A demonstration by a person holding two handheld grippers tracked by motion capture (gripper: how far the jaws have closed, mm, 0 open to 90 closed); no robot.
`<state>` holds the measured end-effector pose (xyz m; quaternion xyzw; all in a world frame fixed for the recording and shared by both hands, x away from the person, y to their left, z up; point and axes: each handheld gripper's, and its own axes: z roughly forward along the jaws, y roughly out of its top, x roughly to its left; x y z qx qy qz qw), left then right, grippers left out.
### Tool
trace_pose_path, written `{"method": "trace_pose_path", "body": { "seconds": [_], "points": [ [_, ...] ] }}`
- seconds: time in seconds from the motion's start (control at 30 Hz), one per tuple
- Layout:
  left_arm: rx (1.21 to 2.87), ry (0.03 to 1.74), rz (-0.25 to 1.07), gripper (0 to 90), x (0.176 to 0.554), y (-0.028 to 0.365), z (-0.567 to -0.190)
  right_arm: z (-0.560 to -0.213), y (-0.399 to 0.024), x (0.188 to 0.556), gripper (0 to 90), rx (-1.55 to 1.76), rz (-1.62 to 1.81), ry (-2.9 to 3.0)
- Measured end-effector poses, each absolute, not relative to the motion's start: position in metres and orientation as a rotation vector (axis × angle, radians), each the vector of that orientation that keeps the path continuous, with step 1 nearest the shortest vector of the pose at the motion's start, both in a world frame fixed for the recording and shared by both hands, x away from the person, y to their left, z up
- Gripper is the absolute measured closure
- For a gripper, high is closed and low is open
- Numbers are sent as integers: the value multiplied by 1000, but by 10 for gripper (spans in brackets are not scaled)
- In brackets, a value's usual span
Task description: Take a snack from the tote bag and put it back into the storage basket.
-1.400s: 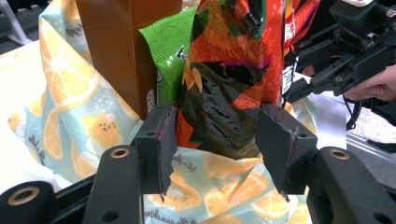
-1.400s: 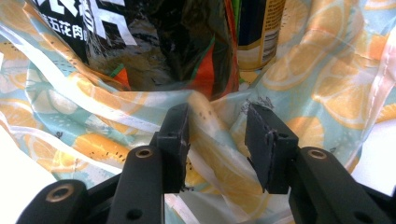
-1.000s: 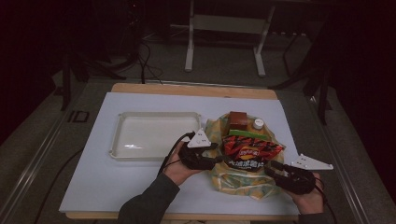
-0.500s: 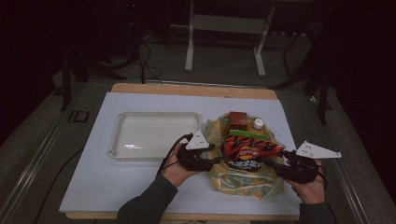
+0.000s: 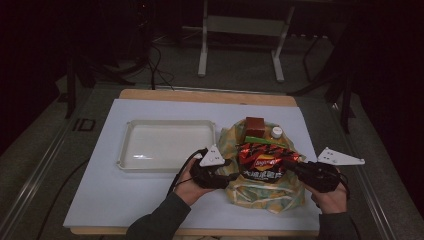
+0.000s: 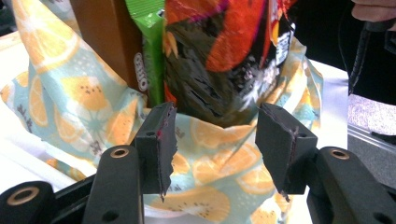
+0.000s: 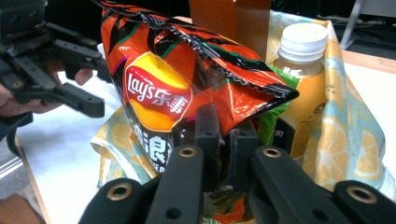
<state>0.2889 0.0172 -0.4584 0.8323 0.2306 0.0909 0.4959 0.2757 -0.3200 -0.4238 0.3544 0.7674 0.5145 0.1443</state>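
Right gripper view: right gripper (image 7: 219,140) jaws just closed, clamped on lower edge of red-and-black foil Lay's chip bag (image 7: 177,88). Chip bag stands inside orange-slice-print fabric tote (image 5: 265,187), beside orange-juice bottle with white cap (image 7: 303,93) and brown carton (image 7: 233,18). Left gripper (image 6: 215,140) jaws apart, straddling tote rim, pads not pressing. Clear plastic tray (image 5: 165,145) just left of tote on white surface (image 5: 125,200).

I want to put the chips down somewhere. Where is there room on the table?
The white tray left of the orange-print bag is bare inside. The table is also free in front of the tray, near the left gripper, and along the far edge behind it. It is crowded in the bag: chip packet, brown box and bottle packed together.
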Motion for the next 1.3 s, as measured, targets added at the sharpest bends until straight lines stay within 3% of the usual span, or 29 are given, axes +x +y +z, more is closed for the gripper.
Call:
{"method": "trace_pose_path", "body": {
  "seconds": [1.3],
  "points": [
    [2069, 541, 164, 479, 279, 10, -481, -359, -318, 283, 900, 971, 1863, 2020]
  ]
}}
